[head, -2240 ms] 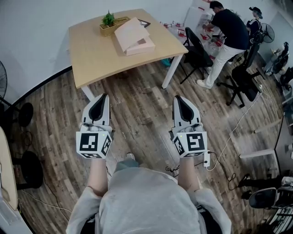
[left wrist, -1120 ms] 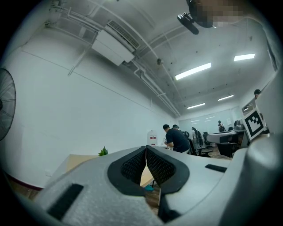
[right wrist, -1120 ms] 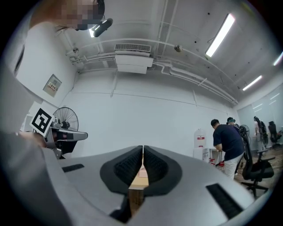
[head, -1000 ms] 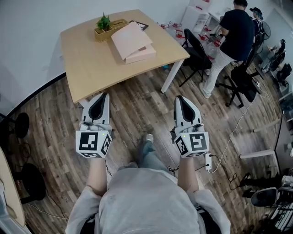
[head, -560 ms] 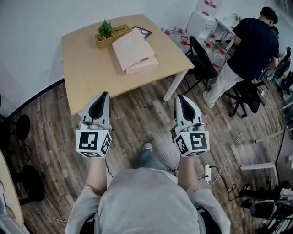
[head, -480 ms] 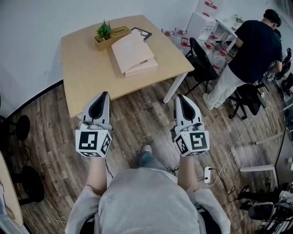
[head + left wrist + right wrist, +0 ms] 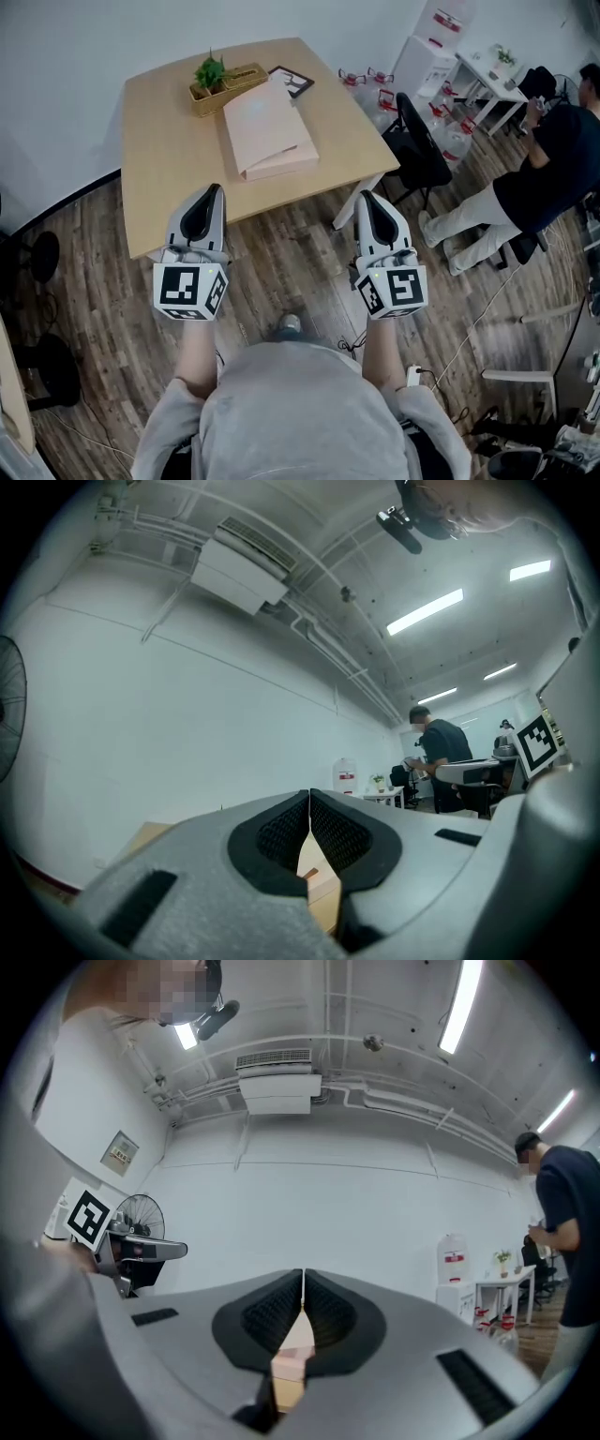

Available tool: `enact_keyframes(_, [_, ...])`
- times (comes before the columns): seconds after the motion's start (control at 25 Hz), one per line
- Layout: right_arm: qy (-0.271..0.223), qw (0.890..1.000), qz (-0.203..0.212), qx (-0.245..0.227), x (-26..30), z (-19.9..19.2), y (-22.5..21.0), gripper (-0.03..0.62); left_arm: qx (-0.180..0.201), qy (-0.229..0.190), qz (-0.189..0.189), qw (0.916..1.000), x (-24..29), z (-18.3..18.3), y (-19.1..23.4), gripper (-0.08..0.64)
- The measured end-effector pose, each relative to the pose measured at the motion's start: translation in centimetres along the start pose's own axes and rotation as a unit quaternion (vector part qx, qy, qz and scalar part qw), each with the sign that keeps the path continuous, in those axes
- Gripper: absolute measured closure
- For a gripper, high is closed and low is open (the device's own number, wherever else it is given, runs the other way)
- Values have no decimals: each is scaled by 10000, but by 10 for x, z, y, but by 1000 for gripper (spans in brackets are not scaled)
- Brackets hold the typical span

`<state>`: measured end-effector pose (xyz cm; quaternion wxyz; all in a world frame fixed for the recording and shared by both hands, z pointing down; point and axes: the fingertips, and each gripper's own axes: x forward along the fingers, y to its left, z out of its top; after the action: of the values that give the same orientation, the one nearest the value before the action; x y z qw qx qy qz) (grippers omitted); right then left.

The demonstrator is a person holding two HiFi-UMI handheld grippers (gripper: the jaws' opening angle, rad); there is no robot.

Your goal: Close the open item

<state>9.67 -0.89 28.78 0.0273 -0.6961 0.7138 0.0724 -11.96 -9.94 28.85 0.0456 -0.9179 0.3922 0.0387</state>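
Note:
A pale pink box (image 7: pixel 267 131) with its lid raised lies on the wooden table (image 7: pixel 173 159) ahead of me, in the head view. My left gripper (image 7: pixel 208 194) is held over the floor at the table's near edge, jaws shut and empty. My right gripper (image 7: pixel 364 199) hovers level with it, by the table's near right corner, also shut with nothing in it. In the right gripper view a sliver of the pink box (image 7: pixel 289 1358) shows under the closed jaw tips (image 7: pixel 303 1283). The left gripper view shows a strip of the table (image 7: pixel 323 907) below its closed tips (image 7: pixel 309 803).
A planter with a green plant (image 7: pixel 217 75) and a dark tablet (image 7: pixel 291 80) sit at the table's far side. A black office chair (image 7: pixel 412 141) stands to the right of the table. A person (image 7: pixel 534 178) stands further right by white desks. A power strip (image 7: pixel 412 375) lies on the wood floor.
The table and pink box have drawn nearer to both grippers as I walk forward. The person at the right has shifted toward the frame's edge. Both grippers stay shut.

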Motion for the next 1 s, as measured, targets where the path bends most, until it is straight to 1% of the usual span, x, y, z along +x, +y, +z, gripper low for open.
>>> enact_keyframes(0.28, [-50,9997,230,76,20,-13,-39,578,94,-1,221,9997,35,-4,-19,551])
enact_keyframes(0.44, [-73,9992,247,310,24,-20,-55,578,212,129,236,9994,45,-10,-28,551])
enact_keyframes(0.68, [-98,9986,239,453,39,-27,-69,578,268,221,226,9991,66,-16,-28,551])
enact_keyframes(1.0, [-43,9988,218,429,73,-39,-83,578,259,252,183,9992,103,-27,-16,551])
